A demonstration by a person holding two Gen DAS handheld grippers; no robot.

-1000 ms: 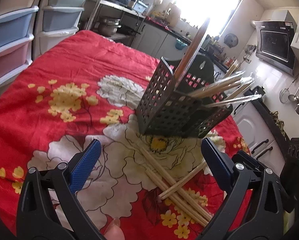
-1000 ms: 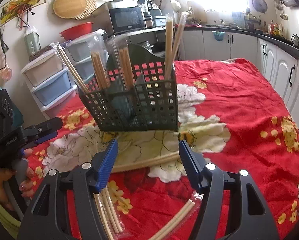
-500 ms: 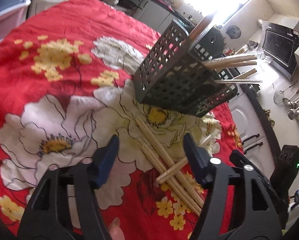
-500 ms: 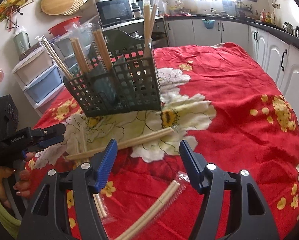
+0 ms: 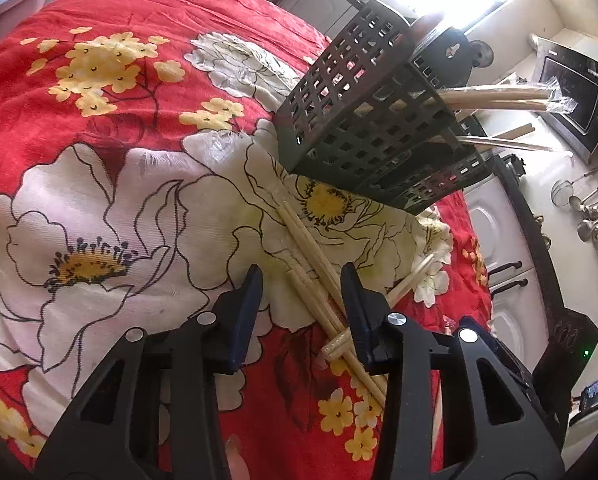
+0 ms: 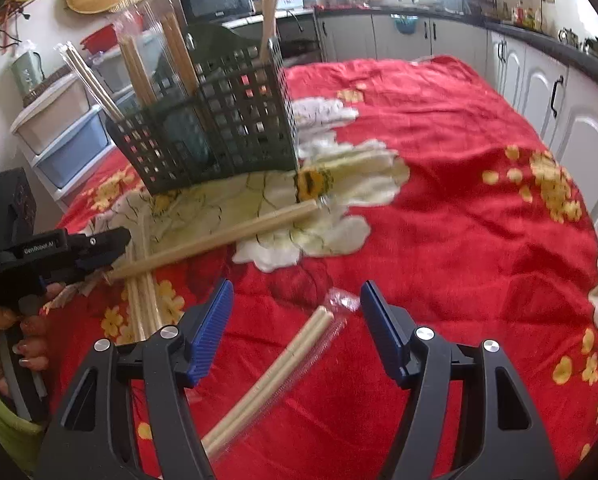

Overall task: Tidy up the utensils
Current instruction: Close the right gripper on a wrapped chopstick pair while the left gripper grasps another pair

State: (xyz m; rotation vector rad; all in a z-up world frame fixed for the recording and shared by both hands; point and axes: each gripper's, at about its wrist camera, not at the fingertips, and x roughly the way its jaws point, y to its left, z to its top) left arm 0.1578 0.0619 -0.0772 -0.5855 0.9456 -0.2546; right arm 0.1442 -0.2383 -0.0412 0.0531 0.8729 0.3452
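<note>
1. Left wrist view, left to right: the red floral tablecloth (image 5: 111, 4) fills the left and near part of the scene, with a large white flower printed on it.
2. The left gripper (image 5: 302, 288) sits low over the cloth, its jaws released, with a bundle of chopsticks (image 5: 311, 248) lying in the gap between the fingers. The pads do not look pressed onto the sticks.
3. That bundle runs from the near right towards the far left, ending close to the foot of the dark mesh utensil basket (image 5: 363, 120).
4. A wrapped pair of chopsticks (image 5: 403, 284) lies across the bundle, with its far end pointing right.
5. The basket stands far and right of the gripper; several wrapped chopsticks stick out of its top.
6. Hanging ladles and strainers (image 5: 595, 216) are on the wall at the far right.
7. Right wrist view, left to right: the left gripper (image 6: 111, 246) appears at the left edge, held by a hand (image 6: 15, 332), its tip at the crossing of the chopsticks on the cloth.
8. The basket (image 6: 219, 128) stands far left, with chopsticks upright in its compartments.
9. The right gripper (image 6: 297, 324) is released and holds nothing; a second wrapped pair (image 6: 275, 372) lies on the cloth between its fingers, untouched.
10. White cabinets (image 6: 539, 76) line the far right.
</note>
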